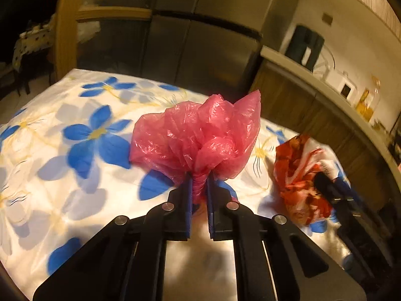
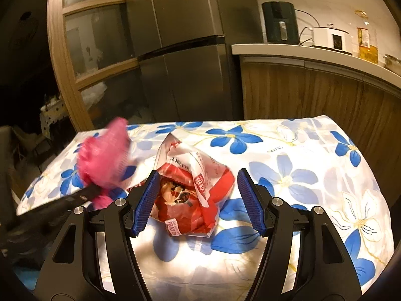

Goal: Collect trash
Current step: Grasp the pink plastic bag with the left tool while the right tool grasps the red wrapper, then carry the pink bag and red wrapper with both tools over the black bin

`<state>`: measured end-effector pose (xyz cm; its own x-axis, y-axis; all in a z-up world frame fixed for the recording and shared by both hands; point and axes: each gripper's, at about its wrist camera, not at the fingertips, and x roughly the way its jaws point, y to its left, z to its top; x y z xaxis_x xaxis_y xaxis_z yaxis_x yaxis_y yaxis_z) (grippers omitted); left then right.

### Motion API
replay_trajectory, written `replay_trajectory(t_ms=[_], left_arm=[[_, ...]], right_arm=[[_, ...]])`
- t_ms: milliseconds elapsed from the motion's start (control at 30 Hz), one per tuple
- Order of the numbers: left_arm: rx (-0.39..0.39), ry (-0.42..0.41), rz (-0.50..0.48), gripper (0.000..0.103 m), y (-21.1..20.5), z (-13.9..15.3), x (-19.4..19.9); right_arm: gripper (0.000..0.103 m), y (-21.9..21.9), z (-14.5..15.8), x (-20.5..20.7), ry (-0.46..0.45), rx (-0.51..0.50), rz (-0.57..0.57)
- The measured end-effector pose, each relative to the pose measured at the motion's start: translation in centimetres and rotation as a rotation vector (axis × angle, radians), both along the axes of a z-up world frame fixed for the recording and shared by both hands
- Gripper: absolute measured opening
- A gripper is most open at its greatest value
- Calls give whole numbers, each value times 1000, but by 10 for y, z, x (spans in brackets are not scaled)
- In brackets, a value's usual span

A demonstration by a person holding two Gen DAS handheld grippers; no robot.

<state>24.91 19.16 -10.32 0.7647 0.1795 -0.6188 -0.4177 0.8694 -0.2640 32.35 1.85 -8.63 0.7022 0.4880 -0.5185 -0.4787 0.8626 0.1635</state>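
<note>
The left gripper (image 1: 199, 183) is clamped on the twisted neck of a pink plastic bag (image 1: 198, 135), whose crumpled body fans out above the blue pads, lifted off the flowered tablecloth (image 1: 62, 155). Only the left wrist view shows this pinch clearly; in the right wrist view the same pink plastic bag (image 2: 105, 158) is a motion-blurred shape at the left, with the dark arm of the left gripper running under it.

The right gripper (image 2: 198, 198) stands with its jaws apart, one on each side of a red-and-white printed plastic bag (image 2: 198, 193) that lies crumpled on the tablecloth (image 2: 313, 175). The left pad sits just beside or against the bag's side, I cannot tell which; the right pad is clear of it. The right wrist view shows the bag's open mouth, its white handle strip and red printed characters. The left wrist view shows that bag (image 1: 298, 173) only from the side, blurred, with the right gripper's (image 1: 325, 188) dark fingers near it.

Behind the table, both views show a steel refrigerator (image 2: 185, 57) and a wooden counter (image 2: 300, 50); the right wrist view shows sharply a dark appliance (image 2: 278, 22), a white cooker (image 2: 330, 37) and an oil bottle (image 2: 366, 37) on it.
</note>
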Motion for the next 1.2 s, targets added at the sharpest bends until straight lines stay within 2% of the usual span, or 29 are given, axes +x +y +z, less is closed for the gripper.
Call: replay_trajectory(t_ms=[100,133,267,367,467,733,933,1200], left_arm=[[12,-51,25,9,-4,8,-20],[12,-60,28,9,-4,10,-23],[8,-73,21,9,-7,11,-28],[14,-73,16,9,-10,12,-31],[30,-81,12,9,-14,15,-35],[94,-106,-28,9,-47,32,-54],[121,-128,-80,9,-86,51,-66],[153,-161,-179,9,-149,71,-71]], right_arm=[[41,6,-5,3,25,-21,23],[33,7,-7,4,33,-24,33],[13,10,-8,4,38,-25,50],[7,7,-5,-1,21,-14,49],[3,-2,1,-8,11,9,42],[2,-46,26,-47,-62,58,0],[2,-99,50,-77,-121,108,-58],[2,-165,69,-109,-177,115,-162]])
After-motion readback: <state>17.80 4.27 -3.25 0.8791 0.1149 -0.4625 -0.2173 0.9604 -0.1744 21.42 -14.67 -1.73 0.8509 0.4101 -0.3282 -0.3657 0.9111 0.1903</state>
